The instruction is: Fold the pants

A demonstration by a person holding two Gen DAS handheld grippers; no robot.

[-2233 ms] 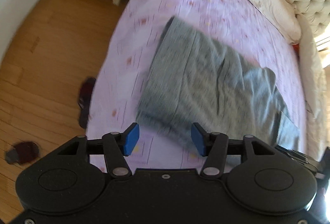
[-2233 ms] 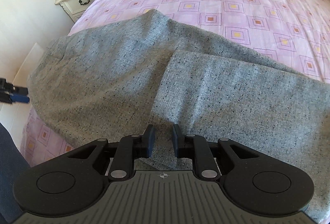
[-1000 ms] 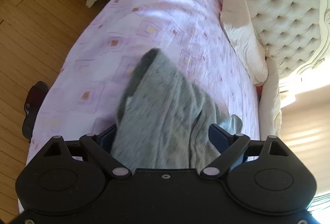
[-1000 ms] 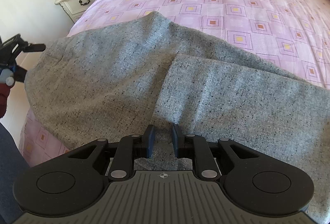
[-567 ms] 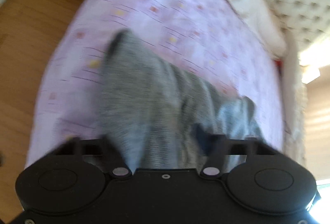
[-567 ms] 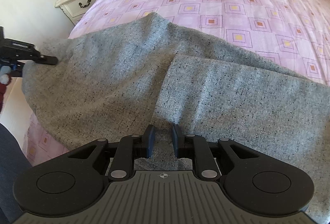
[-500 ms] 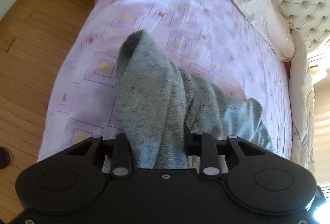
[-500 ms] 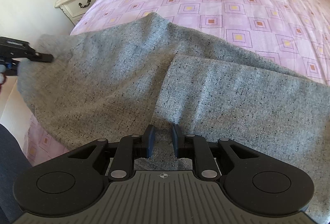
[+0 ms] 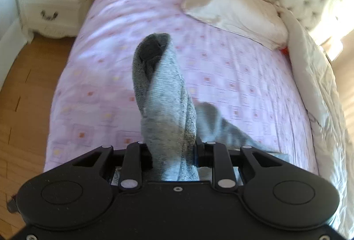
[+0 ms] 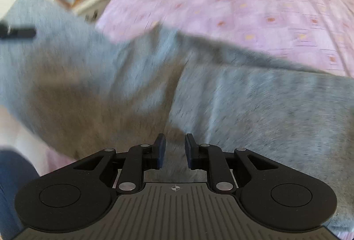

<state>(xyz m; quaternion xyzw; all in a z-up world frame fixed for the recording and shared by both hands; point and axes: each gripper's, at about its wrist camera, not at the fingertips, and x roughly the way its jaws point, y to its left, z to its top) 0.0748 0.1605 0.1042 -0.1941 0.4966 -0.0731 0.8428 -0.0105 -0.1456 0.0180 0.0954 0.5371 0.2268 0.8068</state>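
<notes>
Left wrist view: left tongs [image 9: 173, 156] clamp a bunched grey pants [image 9: 163, 103] leg above the pink bed [image 9: 221, 67]. Right wrist view: right tongs [image 10: 173, 155] pinch the fabric ahead; the thick bunch could slip free.

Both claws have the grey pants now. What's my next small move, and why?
Probably carry the left claw across toward the right claw: it grips a bunched, lifted end of the pants, while the right pins the other end on the bed.
</notes>
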